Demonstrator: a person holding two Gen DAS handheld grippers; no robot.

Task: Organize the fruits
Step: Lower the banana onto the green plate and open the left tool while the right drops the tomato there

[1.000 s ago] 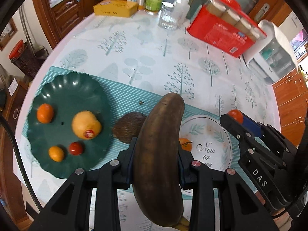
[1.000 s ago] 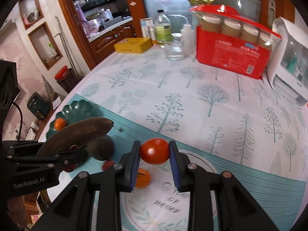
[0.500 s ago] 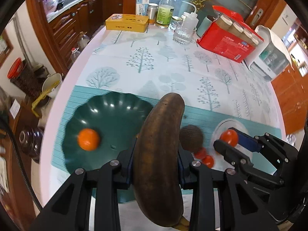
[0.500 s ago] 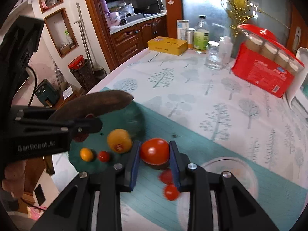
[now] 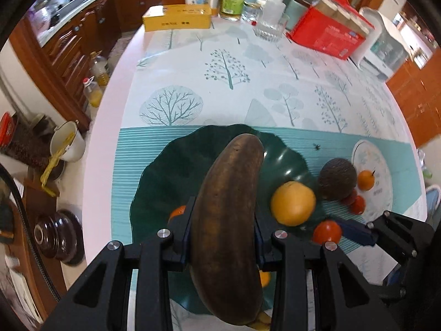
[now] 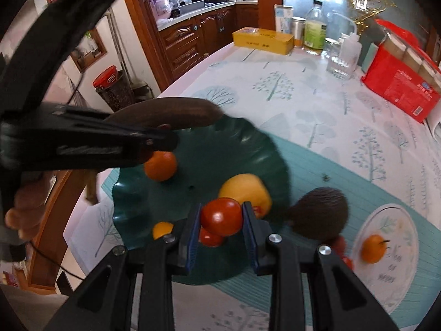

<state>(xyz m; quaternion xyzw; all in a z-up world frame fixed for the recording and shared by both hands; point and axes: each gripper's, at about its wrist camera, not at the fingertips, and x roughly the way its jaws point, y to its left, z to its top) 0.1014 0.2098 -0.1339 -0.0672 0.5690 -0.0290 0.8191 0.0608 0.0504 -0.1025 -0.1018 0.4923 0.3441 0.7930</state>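
Note:
My left gripper [image 5: 224,237] is shut on a long dark brown banana [image 5: 230,218] and holds it above the dark green plate [image 5: 165,171]. My right gripper [image 6: 222,220] is shut on a red tomato [image 6: 222,216] over the same plate [image 6: 220,149]. On the plate lie a yellow-orange fruit [image 6: 248,189], an orange [image 6: 160,165], a small yellow fruit [image 6: 162,229] and a small red tomato [image 6: 209,237]. A brown avocado [image 6: 317,213] lies just right of the plate. A small orange [image 6: 372,248] sits on the white plate [image 6: 399,284].
Small red tomatoes [image 5: 355,202] lie between the avocado and the white plate. At the far table edge stand a yellow box [image 6: 261,40], bottles [image 6: 314,31], a glass [image 6: 340,60] and a red pack of cups [image 6: 399,82]. The table's left edge drops to the floor.
Both grippers have moved left, from over the white plate to over the green plate, each still holding its fruit.

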